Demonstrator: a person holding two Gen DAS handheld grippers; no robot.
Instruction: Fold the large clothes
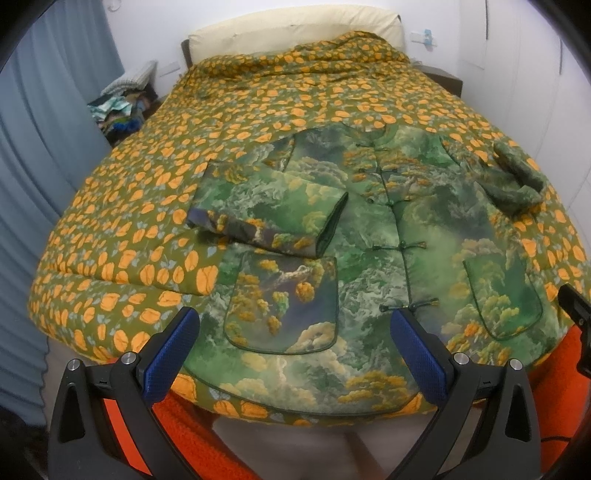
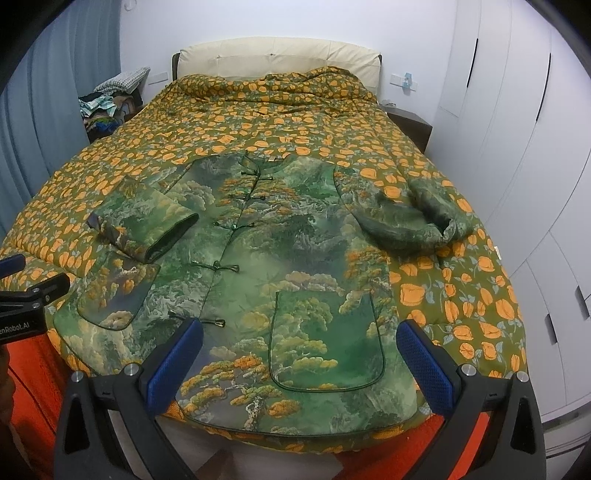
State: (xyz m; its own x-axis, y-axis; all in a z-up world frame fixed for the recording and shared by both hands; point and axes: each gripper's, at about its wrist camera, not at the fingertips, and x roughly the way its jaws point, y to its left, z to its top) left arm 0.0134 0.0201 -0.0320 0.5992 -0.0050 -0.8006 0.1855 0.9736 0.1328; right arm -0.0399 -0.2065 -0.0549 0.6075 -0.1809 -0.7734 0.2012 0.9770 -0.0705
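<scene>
A bed [image 2: 280,122] fills the room, covered by an olive quilt [image 2: 229,122] printed with orange flowers. At its far end stands a cream padded headboard [image 2: 277,59] against a plain white wall [image 2: 258,22]. Left of the bed hang blue-grey curtains [image 1: 48,122], with a heap of mixed laundry [image 1: 118,107] near the headboard. Right of the bed are a dark nightstand [image 2: 412,123] and white wardrobe doors [image 2: 517,122]. Orange cloth [image 2: 369,458] hangs below the bed's near edge.

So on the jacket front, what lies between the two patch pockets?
In both views, between the left pocket and the right pocket of the jacket runs the closed front placket with its knot buttons; nothing else lies there.
</scene>
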